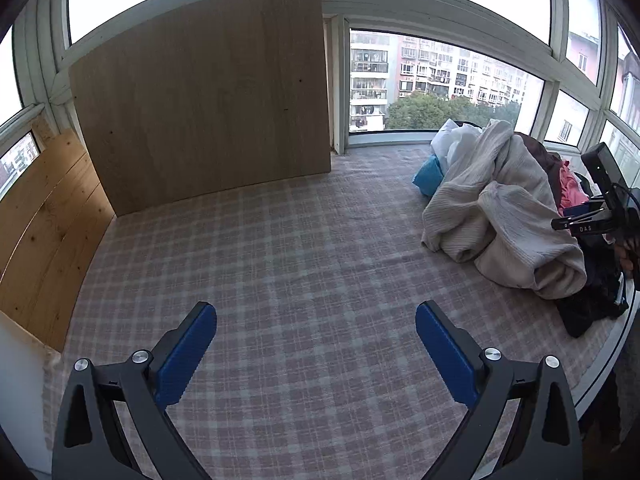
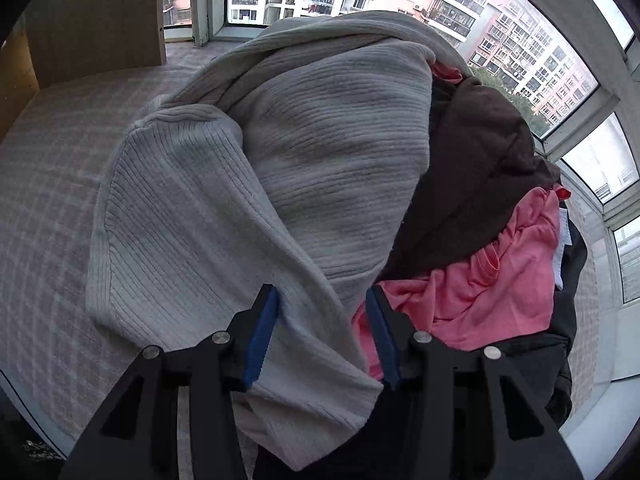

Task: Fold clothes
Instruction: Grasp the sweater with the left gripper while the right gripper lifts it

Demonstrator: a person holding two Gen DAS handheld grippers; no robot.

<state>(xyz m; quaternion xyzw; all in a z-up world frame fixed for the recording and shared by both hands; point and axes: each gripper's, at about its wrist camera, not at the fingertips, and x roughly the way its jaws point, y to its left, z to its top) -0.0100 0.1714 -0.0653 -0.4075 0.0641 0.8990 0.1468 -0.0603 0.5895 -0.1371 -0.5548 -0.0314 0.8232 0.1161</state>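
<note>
right tongs over the laundry heap, left tongs above bare plaid

left tongs (image 1: 316,344): jaws spread wide, nothing between the blue pads (image 1: 188,354). they hang above open plaid bedding (image 1: 280,248), pointing down at a slant. a tall wooden board (image 1: 204,116) stands ahead and to their left against the window (image 1: 436,80); a lighter pine panel (image 1: 48,232) runs along the far left.

the clothes pile (image 1: 508,208) lies well ahead and to the right of the left tongs, by the window. the right-hand device (image 1: 604,208) shows at that view's right edge, over the pile's near side.

right tongs (image 2: 322,334): jaws partly apart, not clamped. a fold of the cream ribbed sweater (image 2: 248,184) runs down between the pads; whether either pad touches the knit cannot be told. the sweater fills the space ahead and left of these tongs. just right of the right pad lies a pink garment (image 2: 500,280), ahead of that a dark brown garment (image 2: 476,176), and black clothing (image 2: 532,364) to the lower right.
</note>
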